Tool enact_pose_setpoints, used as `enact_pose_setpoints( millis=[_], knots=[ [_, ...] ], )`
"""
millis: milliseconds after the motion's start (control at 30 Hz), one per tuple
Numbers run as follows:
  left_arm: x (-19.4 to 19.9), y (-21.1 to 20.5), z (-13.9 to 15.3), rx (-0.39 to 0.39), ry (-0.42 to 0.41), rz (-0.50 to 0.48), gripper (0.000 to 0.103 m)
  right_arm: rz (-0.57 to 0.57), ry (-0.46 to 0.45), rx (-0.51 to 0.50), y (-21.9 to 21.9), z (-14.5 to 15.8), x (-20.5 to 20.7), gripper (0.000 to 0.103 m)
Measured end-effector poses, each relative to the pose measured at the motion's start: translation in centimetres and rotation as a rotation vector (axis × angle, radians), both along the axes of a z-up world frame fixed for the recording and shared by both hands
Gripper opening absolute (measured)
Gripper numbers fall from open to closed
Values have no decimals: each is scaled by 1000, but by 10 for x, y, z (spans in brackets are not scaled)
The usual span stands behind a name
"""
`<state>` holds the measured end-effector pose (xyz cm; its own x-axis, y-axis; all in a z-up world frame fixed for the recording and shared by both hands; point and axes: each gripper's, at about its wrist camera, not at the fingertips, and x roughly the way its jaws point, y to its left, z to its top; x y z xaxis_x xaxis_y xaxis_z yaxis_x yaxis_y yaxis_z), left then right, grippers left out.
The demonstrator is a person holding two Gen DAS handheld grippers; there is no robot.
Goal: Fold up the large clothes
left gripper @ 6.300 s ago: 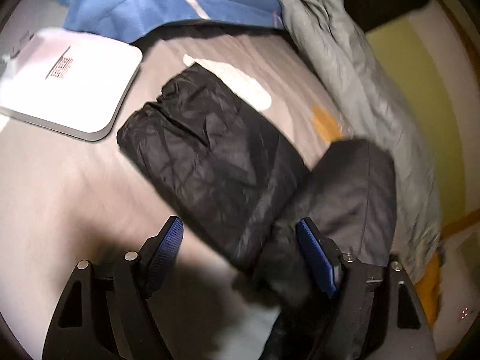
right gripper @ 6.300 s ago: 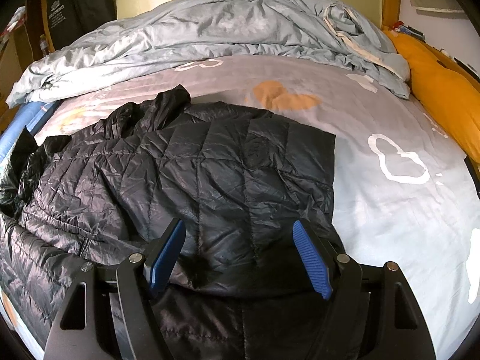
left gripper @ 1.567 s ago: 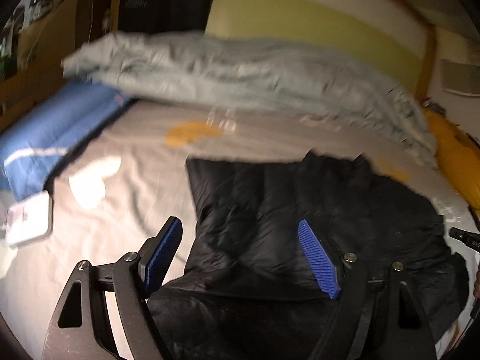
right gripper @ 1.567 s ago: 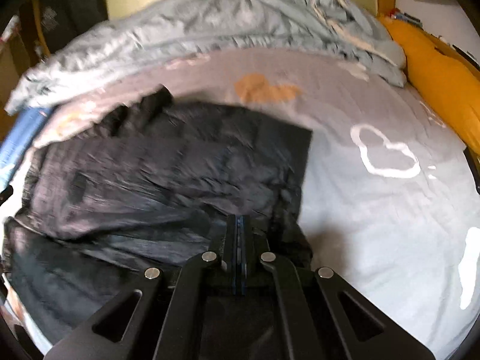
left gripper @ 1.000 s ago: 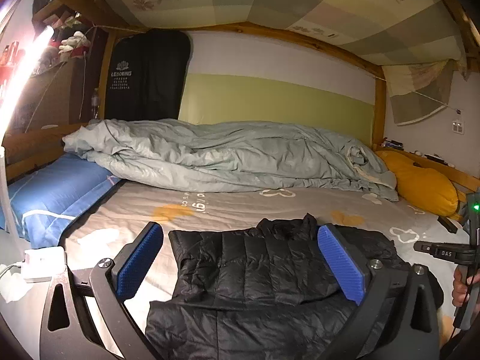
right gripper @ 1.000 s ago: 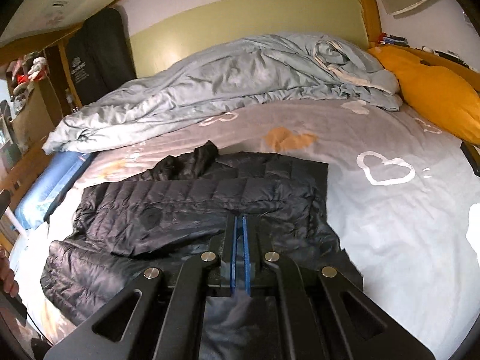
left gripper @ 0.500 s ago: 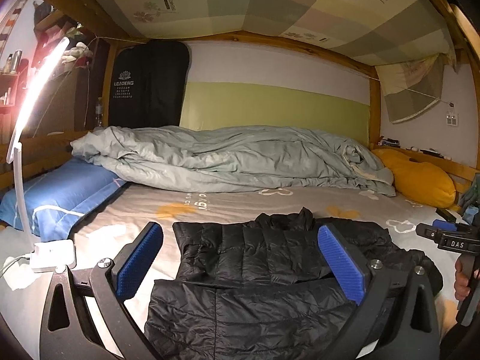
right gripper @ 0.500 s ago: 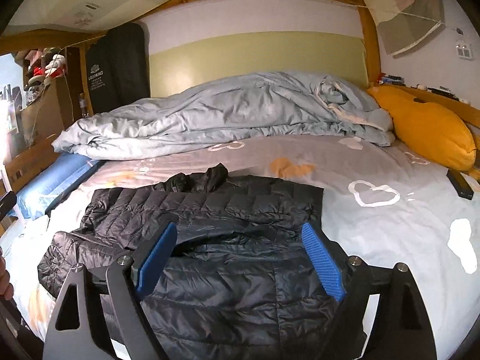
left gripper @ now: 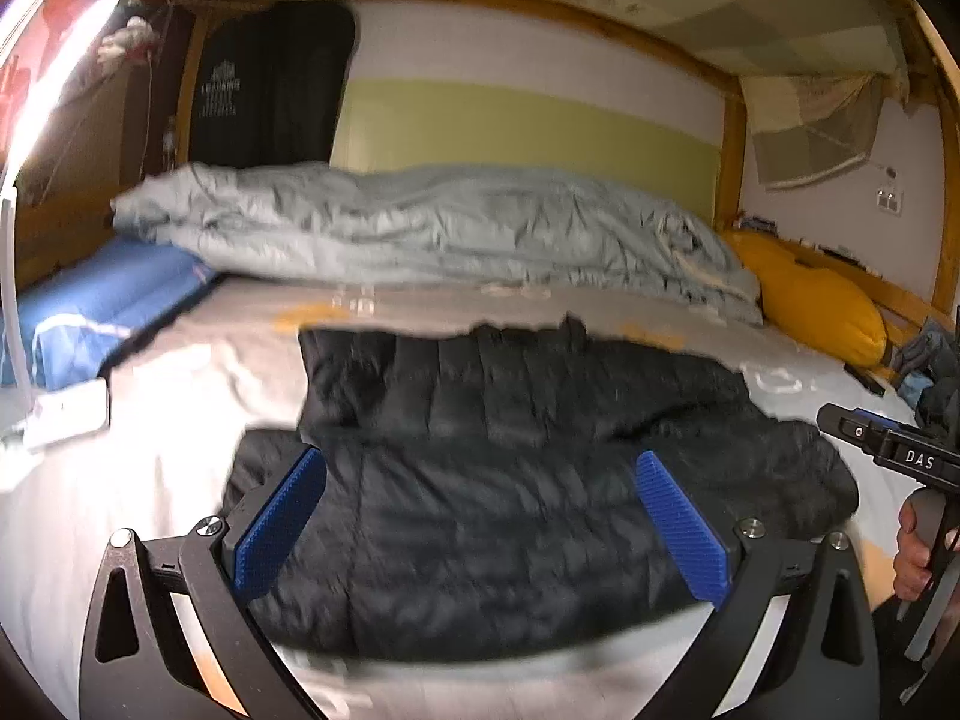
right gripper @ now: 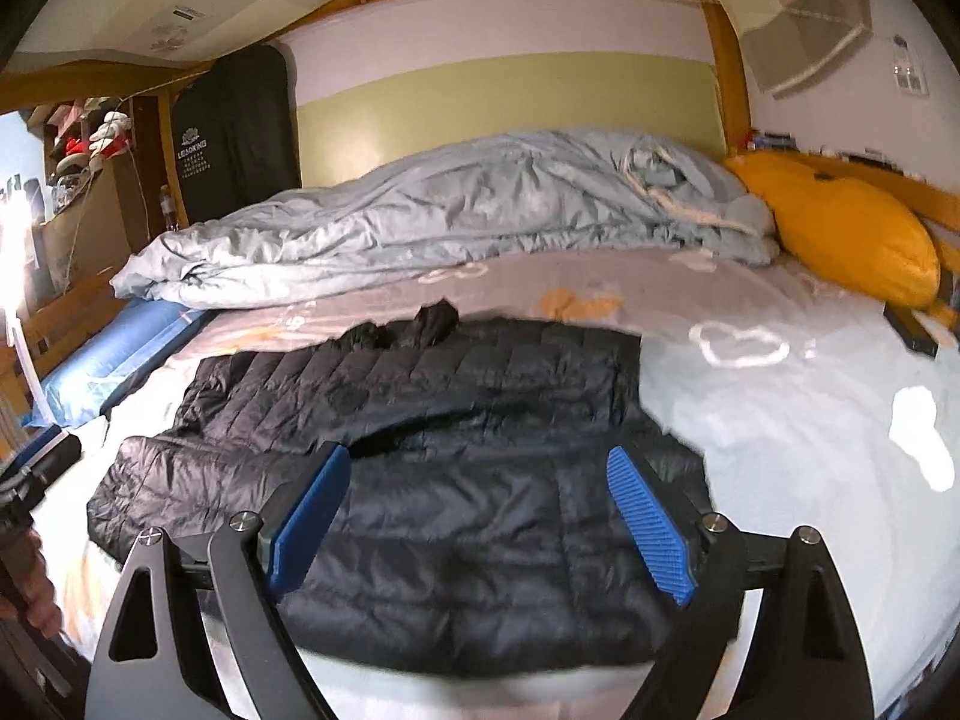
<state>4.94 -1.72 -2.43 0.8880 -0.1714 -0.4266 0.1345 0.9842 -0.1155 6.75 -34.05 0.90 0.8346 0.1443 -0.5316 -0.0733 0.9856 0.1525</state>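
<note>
Two views, taken in turn.

Left wrist view: left hand-held gripper (left gripper: 480, 531) spread wide, blue pads (left gripper: 279, 522) well apart, nothing pressed between them. Black quilted jacket (left gripper: 510, 480) lying folded across the grey bed sheet (left gripper: 180, 396), directly ahead of and below the pads, its near edge framed between the two fingers; contact with the pads not discernible through the blur. Collar end of the jacket pointing toward the crumpled grey-blue duvet (left gripper: 432, 228) at the far side of the bed. Blue pillow (left gripper: 102, 306) to the left, orange pillow (left gripper: 810, 294) to the right. Right hand (left gripper: 915, 546) visible at the right edge, gripping the handle of its own tool beside the jacket's right end.

Right wrist view: right hand-held gripper (right gripper: 483, 525) likewise wide, pads (right gripper: 651, 525) clear of the cloth, nothing clamped. Jacket (right gripper: 420, 450) spread crosswise just beyond and beneath the fingers, folded upper layer lying over the lower one, right edge bordering bare sheet (right gripper: 810, 420) printed with white heart outlines. Duvet (right gripper: 450, 216) behind, orange pillow (right gripper: 840, 228) at far right, blue pillow (right gripper: 108, 354) at left.
</note>
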Motion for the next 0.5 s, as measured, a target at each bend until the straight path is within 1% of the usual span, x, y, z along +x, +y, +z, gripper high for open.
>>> enact_pose_setpoints(
  millis=[67,100,167,300,400,433,500],
  knots=[
    [-2,-4,-9,8,34,4,103,18,33,18,4,-8,-5,89],
    [0,-6,-15,15,62,21,103,28,51,25,6,-13,-9,89],
    [8,-3,-26,-1,123,54,103,43,89,30,11,-25,-15,89],
    [7,8,-42,-113,203,69,103,55,170,55,17,-49,-24,89],
    [1,10,-55,-156,253,62,102,70,225,101,18,-61,-23,89],
    [1,12,-61,-192,284,51,102,76,239,117,18,-64,-22,89],
    [4,17,-77,-306,378,31,102,83,264,144,17,-69,-20,89]
  ],
)
